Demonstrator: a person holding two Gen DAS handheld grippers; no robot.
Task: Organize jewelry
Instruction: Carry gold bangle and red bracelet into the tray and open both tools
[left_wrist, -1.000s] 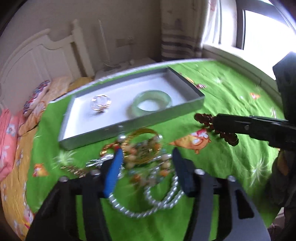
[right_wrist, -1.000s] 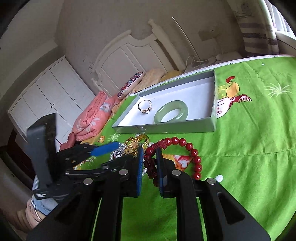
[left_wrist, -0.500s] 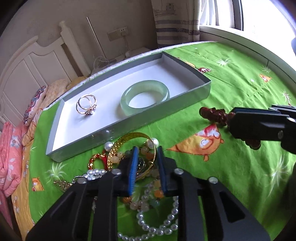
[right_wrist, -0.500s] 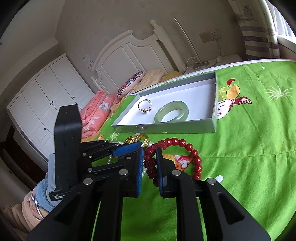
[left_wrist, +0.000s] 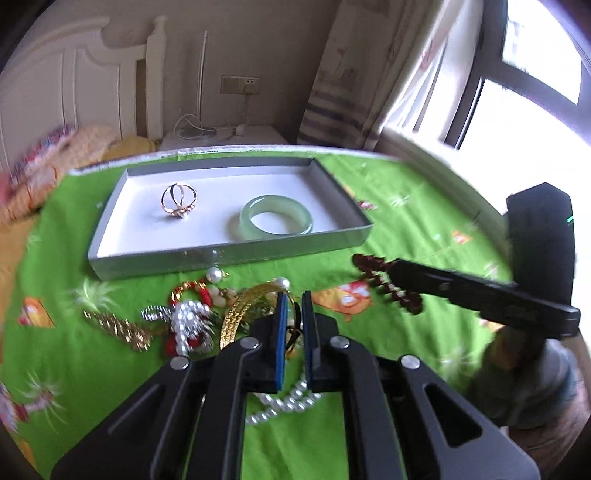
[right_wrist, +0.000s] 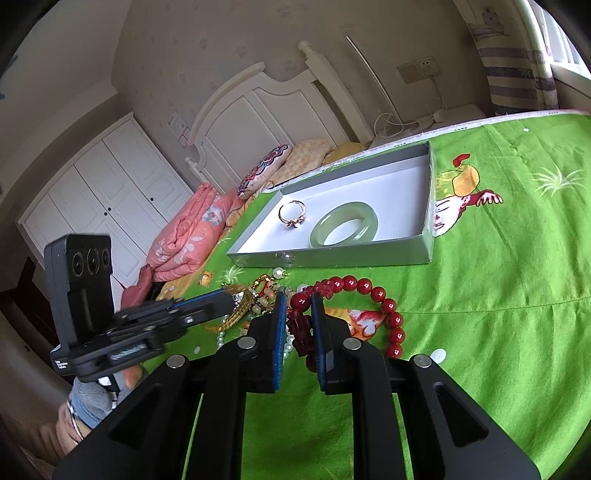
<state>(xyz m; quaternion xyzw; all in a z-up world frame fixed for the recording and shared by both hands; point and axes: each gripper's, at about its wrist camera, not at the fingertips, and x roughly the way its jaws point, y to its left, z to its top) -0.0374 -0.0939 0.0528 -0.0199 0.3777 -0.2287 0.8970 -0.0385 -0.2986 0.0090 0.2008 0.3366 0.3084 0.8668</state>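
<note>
A grey tray (left_wrist: 229, 254) (right_wrist: 332, 254) with a white floor holds a gold ring (left_wrist: 181, 211) (right_wrist: 293, 221) and a jade bangle (left_wrist: 280, 230) (right_wrist: 369, 225). In front of it lies a tangled jewelry pile (left_wrist: 188, 321). My left gripper (left_wrist: 291, 299) (right_wrist: 231, 297) is shut on the rim of a gold mesh bangle (left_wrist: 234, 314) (right_wrist: 238, 314) at the pile's right side. My right gripper (right_wrist: 297, 299) (left_wrist: 391, 267) is shut on a red bead bracelet (right_wrist: 384, 306) (left_wrist: 399, 291), whose loop rests on the green cloth to the right.
A white pearl strand (left_wrist: 284, 402) trails under the left gripper. The green cartoon-print cloth (right_wrist: 498, 295) covers the bed. Pillows and a pink quilt (right_wrist: 184, 236) lie left of the tray. A headboard and nightstand (left_wrist: 221, 136) stand behind it, with a window to the right.
The left gripper's jaws went from wide apart over the pile to shut on the gold bangle, and its view shifted and tilted. The right gripper stayed put, holding the red beads.
</note>
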